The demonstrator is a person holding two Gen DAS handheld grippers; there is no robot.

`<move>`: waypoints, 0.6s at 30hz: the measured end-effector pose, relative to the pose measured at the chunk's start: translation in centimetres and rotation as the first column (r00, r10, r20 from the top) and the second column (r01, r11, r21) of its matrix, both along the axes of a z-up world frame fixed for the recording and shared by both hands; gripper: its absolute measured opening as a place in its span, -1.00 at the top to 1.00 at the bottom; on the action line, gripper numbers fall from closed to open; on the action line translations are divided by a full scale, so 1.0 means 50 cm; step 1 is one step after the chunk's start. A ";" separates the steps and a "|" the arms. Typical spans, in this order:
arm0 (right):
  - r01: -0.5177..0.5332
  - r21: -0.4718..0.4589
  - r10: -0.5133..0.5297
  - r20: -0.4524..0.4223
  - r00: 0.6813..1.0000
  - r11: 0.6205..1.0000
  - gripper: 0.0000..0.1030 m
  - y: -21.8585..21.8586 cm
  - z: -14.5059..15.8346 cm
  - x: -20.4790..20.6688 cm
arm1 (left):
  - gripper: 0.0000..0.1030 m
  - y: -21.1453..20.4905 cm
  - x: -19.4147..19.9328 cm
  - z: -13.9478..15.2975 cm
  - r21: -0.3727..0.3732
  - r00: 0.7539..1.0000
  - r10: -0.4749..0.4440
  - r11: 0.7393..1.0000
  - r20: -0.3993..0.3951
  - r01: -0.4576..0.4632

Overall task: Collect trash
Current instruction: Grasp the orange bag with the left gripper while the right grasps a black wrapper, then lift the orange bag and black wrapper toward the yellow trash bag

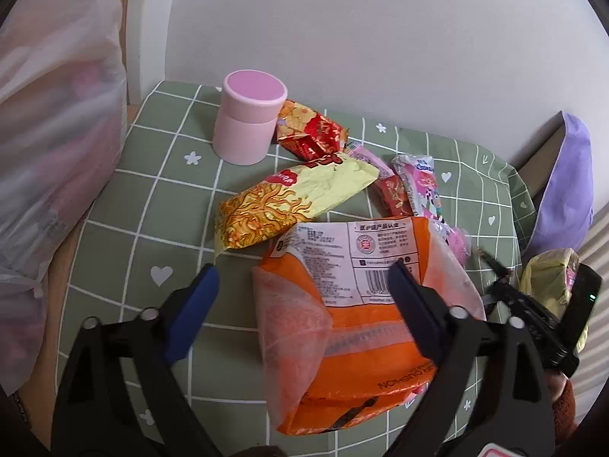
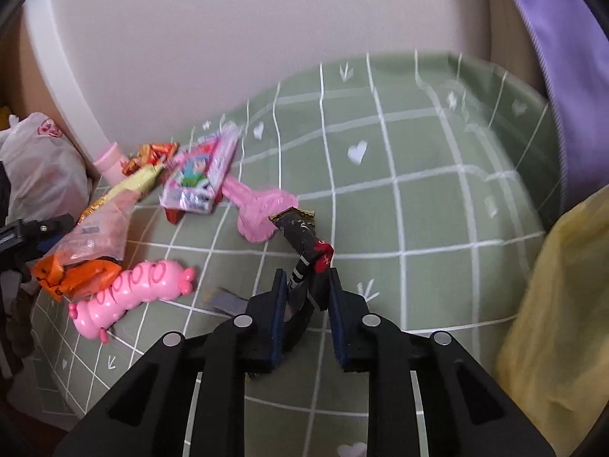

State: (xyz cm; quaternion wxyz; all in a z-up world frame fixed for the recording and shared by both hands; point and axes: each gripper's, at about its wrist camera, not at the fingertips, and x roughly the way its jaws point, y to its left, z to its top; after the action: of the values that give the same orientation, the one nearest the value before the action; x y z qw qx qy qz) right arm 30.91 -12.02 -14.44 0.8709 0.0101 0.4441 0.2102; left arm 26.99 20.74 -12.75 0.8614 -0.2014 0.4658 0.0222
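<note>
Wrappers lie on a green checked cloth. My left gripper stands open over a big orange snack bag; its right finger rests above the bag and its left finger stands apart from it. Beyond it lie a yellow noodle packet and a red packet. In the right wrist view my right gripper is shut on a black crumpled wrapper with a red patch, which sticks out ahead of the pads. A yellow bag hangs at the right.
A pink canister stands at the back by the wall. A white plastic bag fills the left. A pink caterpillar toy, a pink wrapper and a pink-and-white packet lie left of the right gripper. A purple cushion sits beyond the cloth's right edge.
</note>
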 end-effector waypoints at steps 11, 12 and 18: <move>-0.023 0.021 0.023 0.023 0.999 1.000 0.60 -0.018 0.028 -0.033 | 0.30 -0.020 0.017 -0.031 -0.079 0.993 -0.051 0.996 -0.106 0.043; -0.032 0.009 0.032 0.034 0.999 0.999 0.60 -0.015 0.032 -0.039 | 0.33 -0.027 0.017 -0.026 -0.069 0.994 -0.056 0.996 -0.098 0.050; -0.048 -0.001 0.048 0.065 0.997 0.999 0.60 -0.026 0.045 -0.056 | 0.44 -0.061 0.014 0.036 0.028 0.996 -0.089 0.996 -0.008 0.089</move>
State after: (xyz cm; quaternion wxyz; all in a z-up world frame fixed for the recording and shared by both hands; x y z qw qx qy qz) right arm 28.14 -13.31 -12.17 0.8796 -0.0074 0.4156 0.2315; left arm 27.68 17.70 -10.96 0.8627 -0.1682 0.4769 -0.0088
